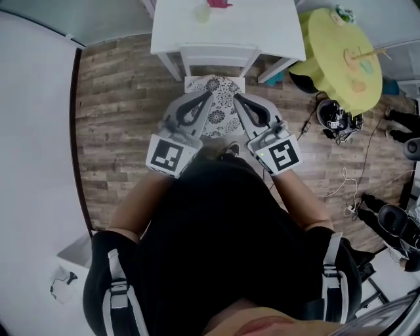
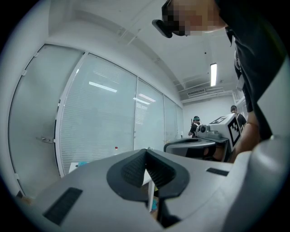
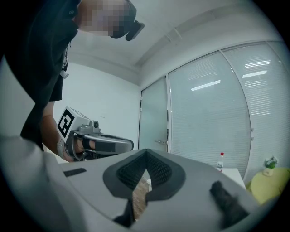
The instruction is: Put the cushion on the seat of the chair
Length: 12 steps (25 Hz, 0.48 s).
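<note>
While both are sitting fully closed, tips meeting and gripping nothing, the left tongs [image 1: 209, 96] and the right tongs [image 1: 236, 98] are pointing level and angling toward each other, with their tips near but apart. In each gripper view the ribbed pads [image 2: 131, 170] are closing on empty air, and only a slit of room is showing behind them.

The cushion [image 1: 221, 117], patterned with black-and-white flowers, is lying below the tongs on the seat of the white chair [image 1: 218, 51]. In the head view the tips are overlapping its far end, while its middle is showing in the V between the two grippers.

Each gripper's cube is showing a black-and-white square marker.

The chair is standing against the near edge of a white tabletop [image 1: 262, 29], which is carrying a pale cup [image 1: 202, 12]. A yellow-green round table [image 1: 341, 59] is standing to the right on the wood floor [image 1: 111, 98], with cables [image 1: 341, 187] trailing nearby.
</note>
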### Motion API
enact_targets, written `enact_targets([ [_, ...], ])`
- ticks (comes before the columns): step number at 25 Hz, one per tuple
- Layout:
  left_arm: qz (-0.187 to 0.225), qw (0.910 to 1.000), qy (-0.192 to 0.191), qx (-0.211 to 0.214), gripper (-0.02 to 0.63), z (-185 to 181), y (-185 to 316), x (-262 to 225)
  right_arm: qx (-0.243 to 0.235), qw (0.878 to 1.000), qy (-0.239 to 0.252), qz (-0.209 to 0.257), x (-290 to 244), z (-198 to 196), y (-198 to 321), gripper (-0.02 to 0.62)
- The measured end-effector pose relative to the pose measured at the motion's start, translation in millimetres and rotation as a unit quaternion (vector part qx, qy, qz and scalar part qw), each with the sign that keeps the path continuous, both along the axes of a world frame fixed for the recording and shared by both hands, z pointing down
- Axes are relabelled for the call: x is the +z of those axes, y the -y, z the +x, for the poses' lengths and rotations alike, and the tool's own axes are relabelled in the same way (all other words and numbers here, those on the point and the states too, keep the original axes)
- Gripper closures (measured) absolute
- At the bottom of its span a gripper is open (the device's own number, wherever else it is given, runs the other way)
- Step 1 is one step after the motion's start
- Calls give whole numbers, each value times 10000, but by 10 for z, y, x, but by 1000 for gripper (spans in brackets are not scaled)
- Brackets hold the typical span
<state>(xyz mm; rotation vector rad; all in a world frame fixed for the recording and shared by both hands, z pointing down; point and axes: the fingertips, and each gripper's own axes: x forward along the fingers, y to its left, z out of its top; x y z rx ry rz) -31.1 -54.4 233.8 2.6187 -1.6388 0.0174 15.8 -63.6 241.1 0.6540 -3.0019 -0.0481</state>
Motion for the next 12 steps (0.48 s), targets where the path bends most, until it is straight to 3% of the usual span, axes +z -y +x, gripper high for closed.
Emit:
enact_targets([
  [7, 36, 10000, 14, -32, 595, -39, -46, 4, 231, 9995, -197, -12, 118, 117, 22, 581],
  [12, 25, 10000, 65, -39, 595, -37, -43, 36, 350, 9993, -60, -74, 68, 136, 32, 581],
])
